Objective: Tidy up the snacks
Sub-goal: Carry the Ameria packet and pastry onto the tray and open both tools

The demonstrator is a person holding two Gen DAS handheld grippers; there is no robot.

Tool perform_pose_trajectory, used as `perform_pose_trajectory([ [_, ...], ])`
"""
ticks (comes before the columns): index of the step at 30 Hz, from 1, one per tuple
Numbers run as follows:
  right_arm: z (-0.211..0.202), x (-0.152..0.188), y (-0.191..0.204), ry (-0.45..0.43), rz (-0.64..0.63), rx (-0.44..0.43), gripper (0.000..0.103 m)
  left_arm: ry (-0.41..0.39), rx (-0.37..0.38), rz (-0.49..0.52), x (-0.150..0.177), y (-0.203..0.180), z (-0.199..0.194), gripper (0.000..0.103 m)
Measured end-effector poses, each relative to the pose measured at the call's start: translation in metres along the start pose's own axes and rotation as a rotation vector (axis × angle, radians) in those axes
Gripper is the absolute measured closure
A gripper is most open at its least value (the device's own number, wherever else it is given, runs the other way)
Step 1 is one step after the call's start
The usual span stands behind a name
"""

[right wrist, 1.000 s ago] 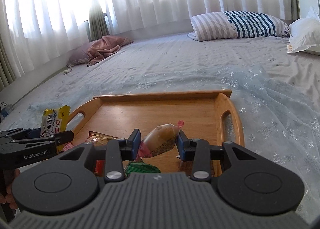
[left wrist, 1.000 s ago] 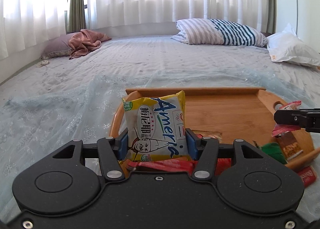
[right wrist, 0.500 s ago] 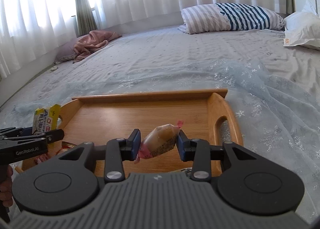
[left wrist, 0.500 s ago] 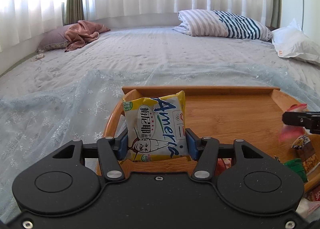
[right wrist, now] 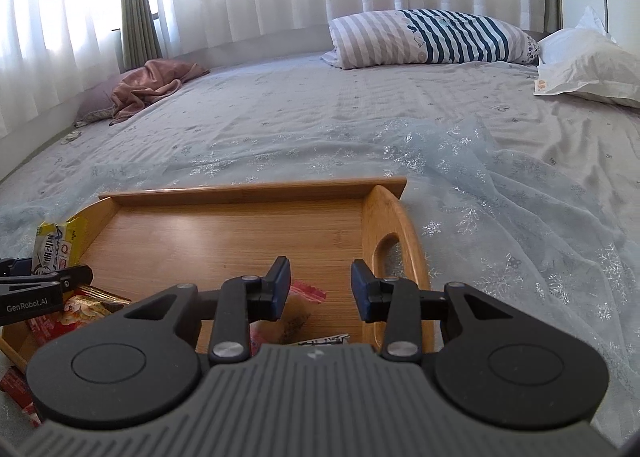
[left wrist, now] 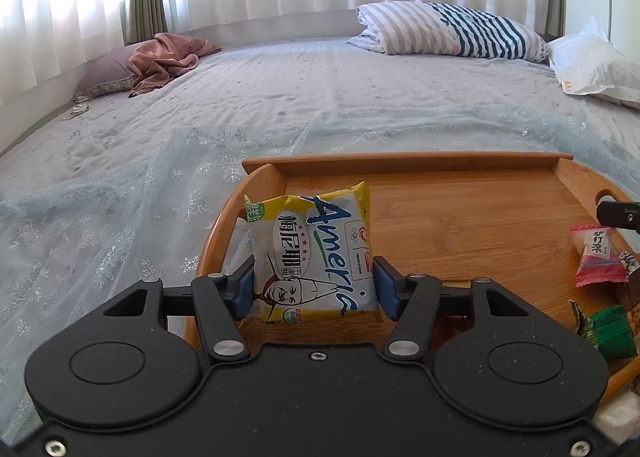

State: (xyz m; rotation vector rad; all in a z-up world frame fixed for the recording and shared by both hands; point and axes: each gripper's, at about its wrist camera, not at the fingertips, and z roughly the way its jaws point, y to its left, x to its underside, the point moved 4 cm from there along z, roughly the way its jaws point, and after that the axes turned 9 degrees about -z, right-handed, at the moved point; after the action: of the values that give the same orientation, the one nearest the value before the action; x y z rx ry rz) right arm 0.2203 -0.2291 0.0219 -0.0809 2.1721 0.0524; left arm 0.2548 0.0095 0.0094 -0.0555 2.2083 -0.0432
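Note:
A wooden tray (left wrist: 460,161) lies on the bed. My left gripper (left wrist: 314,293) holds a yellow and white snack packet (left wrist: 312,249) upright over the tray's left end. Its pads still touch the packet as the jaws are opening. The right wrist view shows that packet (right wrist: 56,241) at the far left. My right gripper (right wrist: 320,285) stands open over the tray's (right wrist: 248,191) right end with nothing between its pads. A pink packet (right wrist: 298,309) lies on the tray just under it. That pink packet (left wrist: 598,257) also appears in the left wrist view, below the right gripper's tip (left wrist: 620,213).
A green packet (left wrist: 608,329) and other snacks (right wrist: 84,305) lie at the tray's near edge, and a red one (right wrist: 16,385) lies off it. Far across the bed are a striped pillow (left wrist: 452,29), a white pillow (left wrist: 592,69) and a pink blanket (left wrist: 164,57).
Both grippers moved forward over the tray. The pink packet left the right gripper's pads and now lies on the tray. The left gripper still carries the yellow packet.

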Motion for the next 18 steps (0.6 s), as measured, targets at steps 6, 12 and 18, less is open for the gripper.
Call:
perform_pose_trajectory([
  [6, -0.007, -0.001, -0.002, -0.018, 0.011, 0.009, 0.041, 0.003, -0.005, -0.006, -0.001, 0.001, 0.000, 0.041],
  [12, -0.015, -0.002, -0.001, -0.031, 0.007, 0.007, 0.034, -0.010, -0.032, 0.024, 0.000, -0.001, -0.001, 0.026],
  [18, -0.026, -0.001, 0.003, -0.040, -0.004, 0.003, 0.022, -0.026, -0.031, 0.011, -0.002, -0.002, -0.009, 0.019],
])
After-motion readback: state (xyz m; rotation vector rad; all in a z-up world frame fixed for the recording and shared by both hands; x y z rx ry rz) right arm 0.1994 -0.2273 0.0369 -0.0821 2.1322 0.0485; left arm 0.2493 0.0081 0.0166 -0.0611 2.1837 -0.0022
